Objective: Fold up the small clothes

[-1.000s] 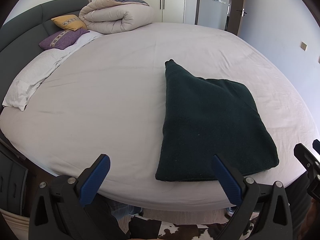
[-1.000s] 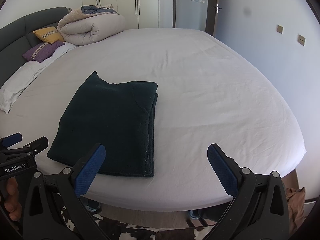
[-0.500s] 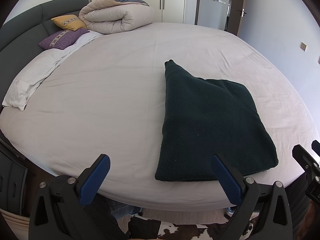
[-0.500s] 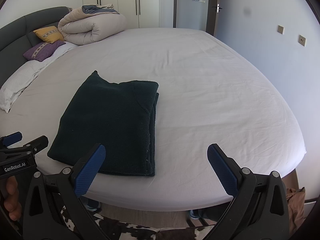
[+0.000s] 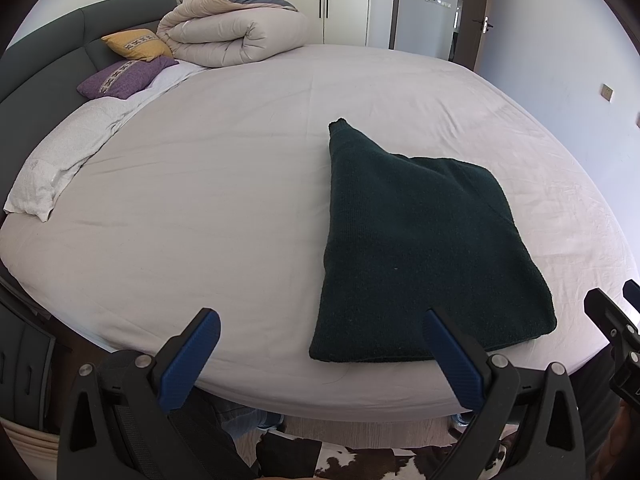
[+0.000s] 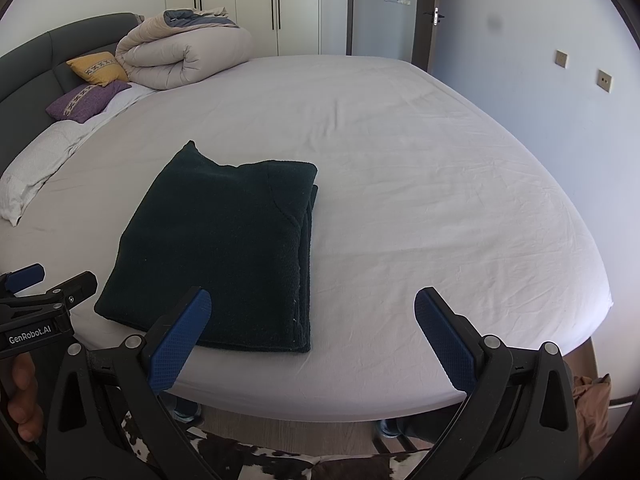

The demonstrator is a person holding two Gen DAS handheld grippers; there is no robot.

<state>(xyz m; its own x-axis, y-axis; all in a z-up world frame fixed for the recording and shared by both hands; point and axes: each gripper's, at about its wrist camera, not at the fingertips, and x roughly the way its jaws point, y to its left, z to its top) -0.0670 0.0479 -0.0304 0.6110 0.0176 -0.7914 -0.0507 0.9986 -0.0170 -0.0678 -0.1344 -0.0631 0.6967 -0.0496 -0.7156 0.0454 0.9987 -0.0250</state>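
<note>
A dark green knitted garment (image 5: 416, 248) lies folded into a flat rectangle on the white bed sheet (image 5: 208, 184), close to the bed's near edge. In the right wrist view the same garment (image 6: 224, 248) shows stacked layers along its right side. My left gripper (image 5: 320, 328) hangs open just off the bed's edge, its right finger in front of the garment's near hem, touching nothing. My right gripper (image 6: 312, 308) is open too, held back from the edge to the right of the garment. Each gripper appears at the edge of the other's view.
A rolled beige duvet (image 5: 232, 28) sits at the far left of the bed beside a yellow cushion (image 5: 138, 44) and a purple cushion (image 5: 124, 76). White pillows (image 5: 60, 160) line the dark headboard. Wardrobe doors and a door stand behind; a cowhide rug (image 6: 248, 460) lies below.
Almost nothing differs: both grippers stay open and back from the bed, with only a slight drift of the views. The garment has not moved.
</note>
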